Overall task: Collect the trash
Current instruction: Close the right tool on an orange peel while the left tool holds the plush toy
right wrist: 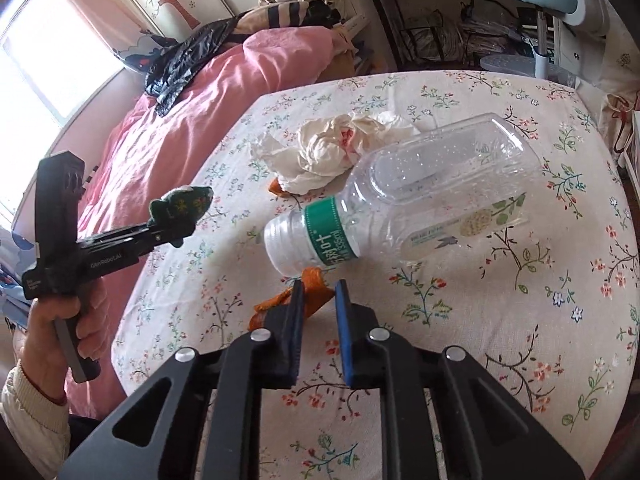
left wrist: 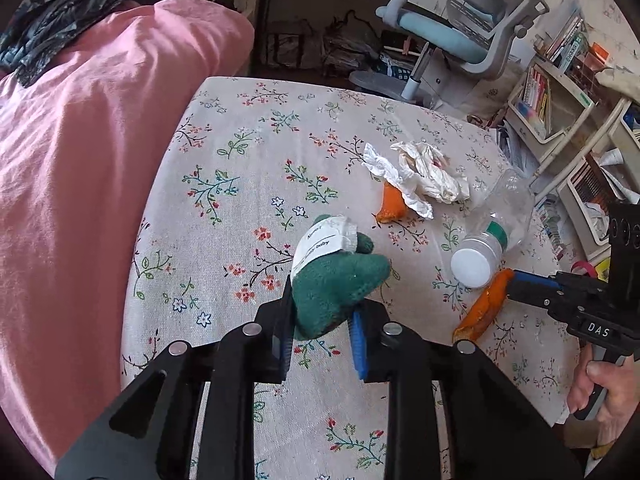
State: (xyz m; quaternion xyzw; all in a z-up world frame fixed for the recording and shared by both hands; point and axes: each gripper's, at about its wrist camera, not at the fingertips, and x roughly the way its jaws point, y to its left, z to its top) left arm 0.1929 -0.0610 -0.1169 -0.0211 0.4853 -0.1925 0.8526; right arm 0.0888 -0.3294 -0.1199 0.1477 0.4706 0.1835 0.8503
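Two grippers engaged: left gripper [left wrist: 320, 320] clamped on green knit item [left wrist: 338, 280], raised above the table; right gripper [right wrist: 318, 292] straddles orange peel [right wrist: 310, 294] lying crosswise, near the table's [right wrist: 480, 340] middle; closure undetermined.

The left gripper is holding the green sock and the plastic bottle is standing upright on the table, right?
Not quite. The left gripper does hold the green sock, but the plastic bottle lies on its side on the table, as the right wrist view shows.
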